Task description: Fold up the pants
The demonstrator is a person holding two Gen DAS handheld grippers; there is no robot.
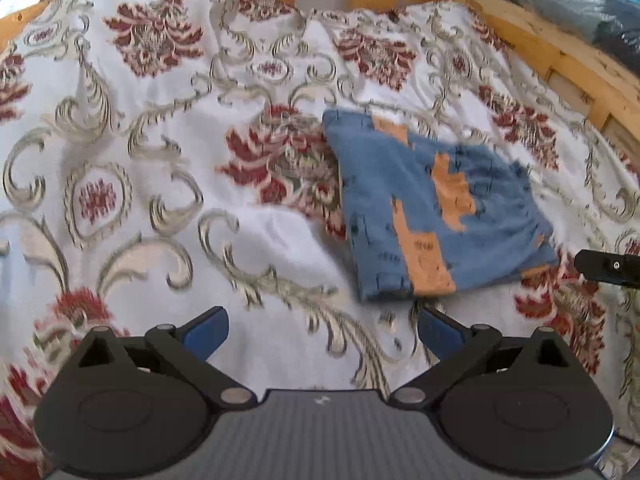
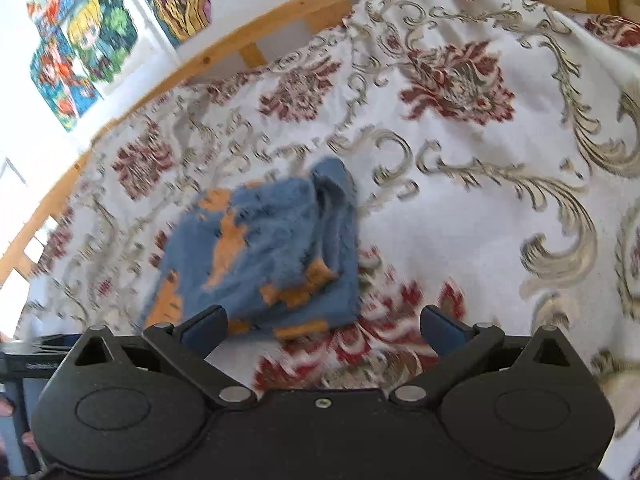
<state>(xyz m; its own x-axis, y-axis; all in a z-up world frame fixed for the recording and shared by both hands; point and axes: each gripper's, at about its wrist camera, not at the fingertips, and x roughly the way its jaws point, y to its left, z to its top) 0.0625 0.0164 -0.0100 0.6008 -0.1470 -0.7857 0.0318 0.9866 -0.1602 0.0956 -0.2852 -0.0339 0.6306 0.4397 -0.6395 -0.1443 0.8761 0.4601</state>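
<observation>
Nearest the lens in both views is the gripper body itself: black plastic housing w/ round pivot discs, linkage arms, blue-padded fingers. Left gripper (image 1: 322,330) has its fingers spread wide, nothing between them, only bedspread showing thru the gap. Right gripper (image 2: 324,326) is likewise spread wide and empty; its left pad (image 2: 206,330) overlaps the near edge of the pants in the picture, but contact can't be told from this angle. The pants (image 1: 436,216) lie on the bedspread (image 1: 160,200) as a compact, roughly square bundle of several stacked layers, so the folding looks about done, maybe a final tidy left. Key relation: from the left gripper the bundle sits ahead and off to the right, near but clearly apart; from the right gripper the pants (image 2: 272,248) sit just ahead and a bit left of center, so the right one is nearer and better placed for any last nudge. No strong long axis now; in the left view the bundle runs slightly longer away from the camera. Materials: pants look like soft fuzzy blue knit w/ blocky orange patches, thick and floppy, top layer rumpled w/ one corner bunched up at the far end in the right view. Bedspread is white woven fabric, maroon florals + beige scrolls, mildly wrinkled. Wooden bed frame (image 1: 560,52) rims it; colorful posters (image 2: 88,44) on the wall.
</observation>
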